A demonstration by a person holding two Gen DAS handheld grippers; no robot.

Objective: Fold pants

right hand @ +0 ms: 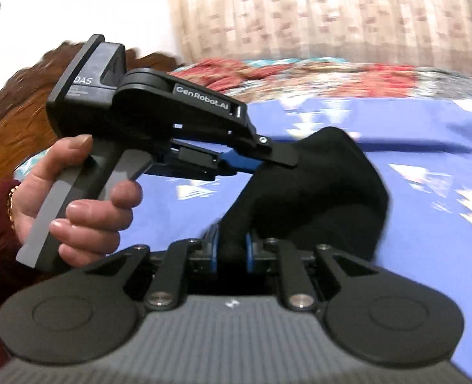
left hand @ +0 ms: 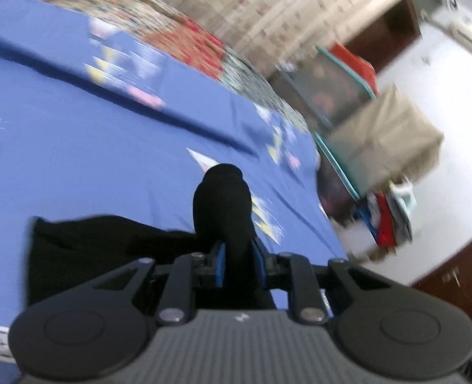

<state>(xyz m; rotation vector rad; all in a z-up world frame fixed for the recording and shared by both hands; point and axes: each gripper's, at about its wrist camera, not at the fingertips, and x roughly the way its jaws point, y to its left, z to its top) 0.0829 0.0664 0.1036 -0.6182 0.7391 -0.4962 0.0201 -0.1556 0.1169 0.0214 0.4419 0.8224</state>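
Observation:
The black pants (left hand: 108, 246) hang over a blue patterned bedsheet (left hand: 76, 134). My left gripper (left hand: 237, 256) is shut on a bunched fold of the pants, which bulges up between the blue pads. In the right wrist view my right gripper (right hand: 231, 249) is shut on another part of the black pants (right hand: 316, 198), lifted above the sheet (right hand: 428, 147). The left gripper (right hand: 261, 160), held in a hand, pinches the same fabric just above and left of the right one.
A red floral blanket (left hand: 178, 38) lies along the bed's far side. A carved wooden headboard (right hand: 18, 115) stands at left. Beyond the bed edge are a cardboard box (left hand: 386, 140), stacked items and a patterned curtain (right hand: 332, 12).

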